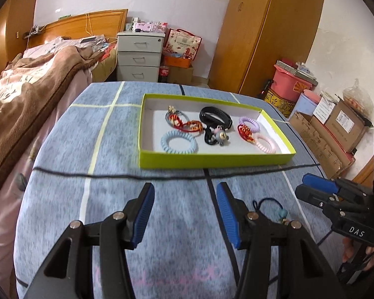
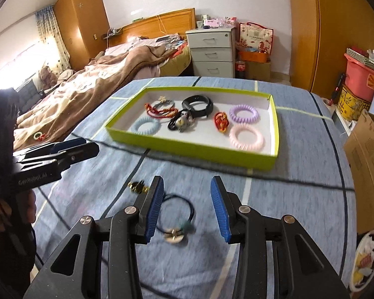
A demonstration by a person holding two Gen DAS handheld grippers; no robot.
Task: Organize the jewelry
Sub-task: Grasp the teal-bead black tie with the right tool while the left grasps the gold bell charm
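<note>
1. Left wrist view: the left gripper [image 1: 185, 214] stands wide apart and empty above the blue checked worktop [image 1: 107, 199].
2. The green tray [image 1: 212, 160] lies ahead, holding a blue coil [image 1: 179, 141], black band [image 1: 215, 117], red cords [image 1: 187, 124], lilac coil [image 1: 249, 123] and pink coil [image 1: 264, 145].
3. A dark hair tie [image 1: 269, 208] lies just right of the gripper.
4. Right wrist view: the right gripper [image 2: 187, 206] is parted, gripping nothing; the hair tie [image 2: 178, 220] lies on the worktop between its fingers, untouched.
5. The left gripper [image 2: 69, 147] shows at left, tray [image 2: 192, 150] beyond.
</note>
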